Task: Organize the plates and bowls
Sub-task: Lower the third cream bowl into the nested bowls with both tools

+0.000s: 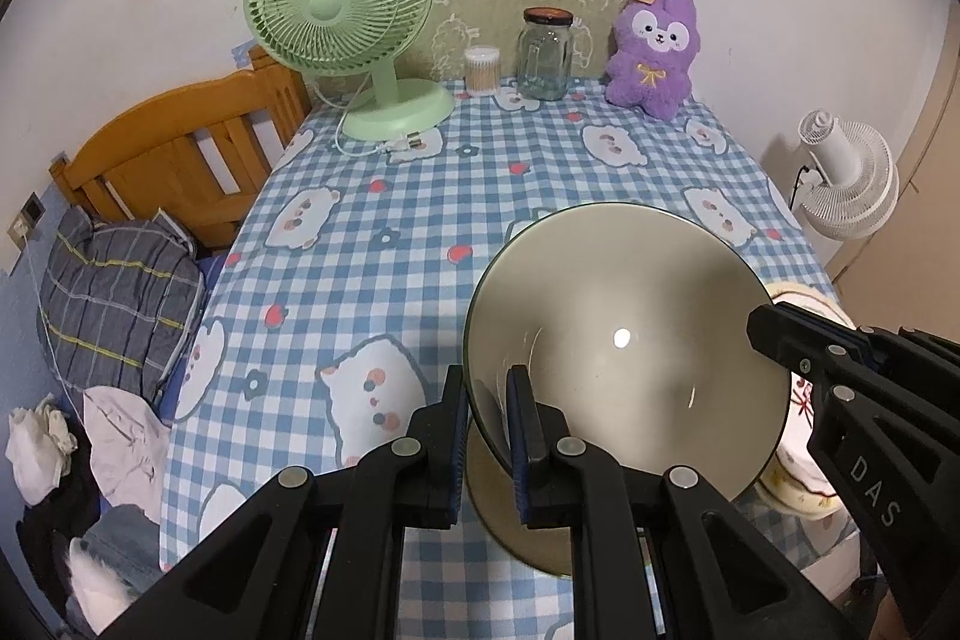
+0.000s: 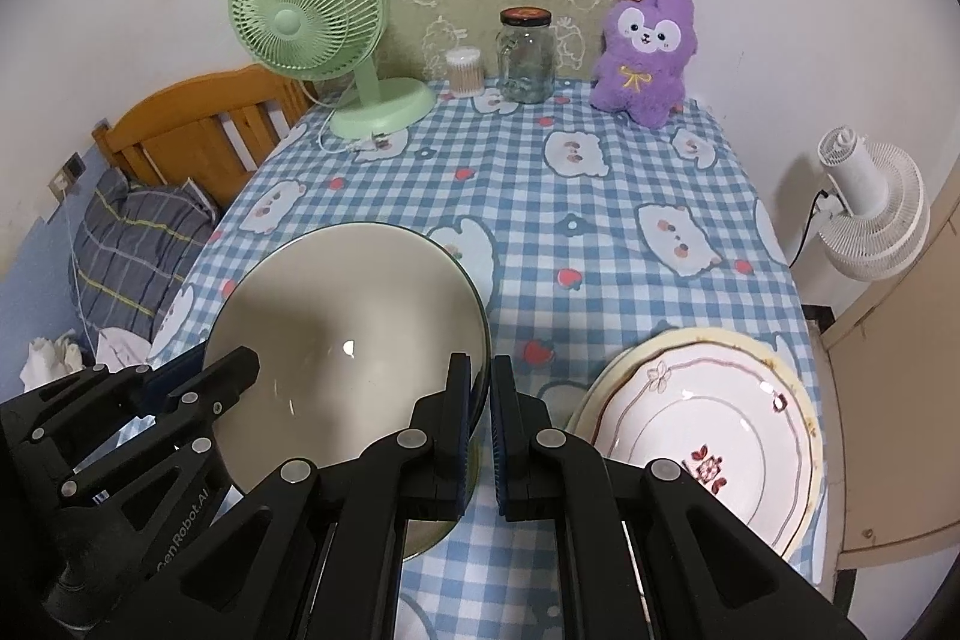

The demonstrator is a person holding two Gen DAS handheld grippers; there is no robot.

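Observation:
A large grey-green bowl (image 1: 624, 340) is held above the checked tablecloth, tilted toward me. My left gripper (image 1: 487, 436) is shut on the bowl's left rim. My right gripper (image 2: 480, 424) is shut on the bowl's (image 2: 348, 340) right rim; it shows in the left wrist view (image 1: 780, 334) at the bowl's right edge. My left gripper shows in the right wrist view (image 2: 228, 370) at the bowl's left edge. A stack of plates (image 2: 708, 436), white with a red flower on top and cream below, lies on the table at the near right. It is partly hidden behind the bowl in the left wrist view (image 1: 804, 406).
A green desk fan (image 1: 348, 22), a cotton swab tub (image 1: 482, 67), a glass jar (image 1: 545, 52) and a purple plush toy (image 1: 654, 52) stand along the table's far edge. A wooden bed frame (image 1: 180, 154) with bedding lies left. A white floor fan (image 2: 870, 214) stands right.

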